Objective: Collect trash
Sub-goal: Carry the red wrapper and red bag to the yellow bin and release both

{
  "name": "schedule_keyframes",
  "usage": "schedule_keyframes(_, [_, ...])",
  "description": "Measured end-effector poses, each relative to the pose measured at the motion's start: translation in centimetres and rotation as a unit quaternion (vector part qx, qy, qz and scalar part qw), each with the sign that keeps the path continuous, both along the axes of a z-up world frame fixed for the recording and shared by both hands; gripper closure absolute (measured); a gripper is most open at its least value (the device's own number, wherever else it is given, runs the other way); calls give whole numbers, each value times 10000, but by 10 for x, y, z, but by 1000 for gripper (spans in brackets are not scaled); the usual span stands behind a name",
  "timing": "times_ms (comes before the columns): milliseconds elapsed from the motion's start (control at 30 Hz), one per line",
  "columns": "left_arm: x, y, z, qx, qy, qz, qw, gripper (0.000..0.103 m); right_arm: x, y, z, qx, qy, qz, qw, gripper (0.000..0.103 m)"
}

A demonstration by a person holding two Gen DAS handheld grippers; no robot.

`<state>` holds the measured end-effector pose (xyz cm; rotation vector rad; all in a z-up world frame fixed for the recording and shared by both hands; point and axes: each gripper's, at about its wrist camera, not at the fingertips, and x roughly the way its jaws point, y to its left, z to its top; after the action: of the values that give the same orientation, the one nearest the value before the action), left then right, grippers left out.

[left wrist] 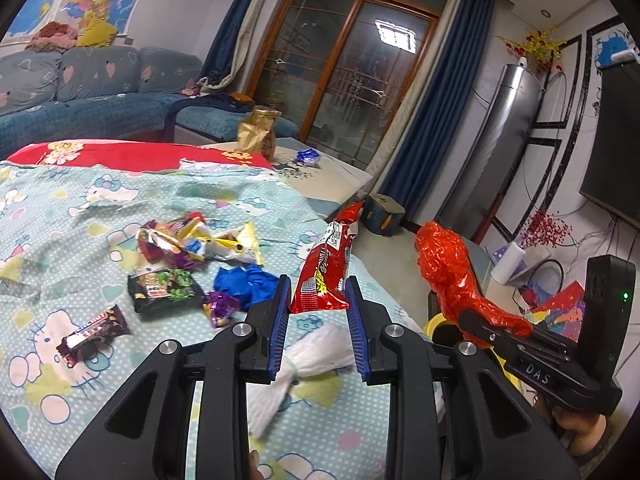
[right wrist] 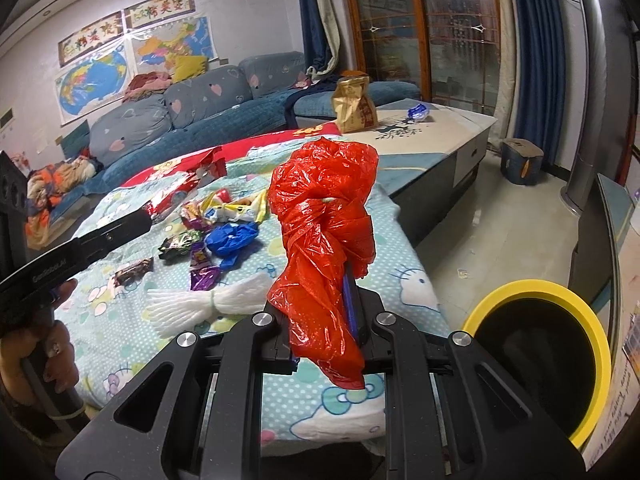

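Note:
My left gripper [left wrist: 318, 300] is shut on a red snack packet [left wrist: 326, 272] and holds it upright above the Hello Kitty sheet [left wrist: 60, 208]. My right gripper [right wrist: 320, 300] is shut on a crumpled red plastic bag [right wrist: 324, 220], also seen in the left wrist view [left wrist: 444, 268]. Several wrappers [left wrist: 192, 240], a dark snack packet [left wrist: 164, 290], a chocolate bar wrapper [left wrist: 94, 332], a blue crumpled bag [left wrist: 244, 282] and a white foam net [left wrist: 304, 356] lie on the sheet. A black bin with a yellow rim [right wrist: 536, 356] stands right of the table.
A gold bag [left wrist: 258, 130] and a blue wrapper [left wrist: 308, 156] sit on the far low table [left wrist: 340, 176]. A blue sofa [left wrist: 80, 96], curtains, a tall grey air conditioner [left wrist: 496, 140] and a small stool [left wrist: 384, 214] surround the floor space.

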<state>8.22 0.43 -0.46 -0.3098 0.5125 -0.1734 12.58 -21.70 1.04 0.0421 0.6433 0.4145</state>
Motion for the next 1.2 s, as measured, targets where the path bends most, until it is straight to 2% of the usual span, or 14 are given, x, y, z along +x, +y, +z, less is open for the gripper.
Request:
schedule_keyframes(633, [3, -50, -5, 276, 44, -587, 9979, 77, -3, -45, -2, 50, -59, -612, 9981, 91])
schedule_keyframes(1200, [12, -123, -18, 619, 108, -1380, 9884, 77, 0, -118, -16, 209, 95, -1611, 9867, 91])
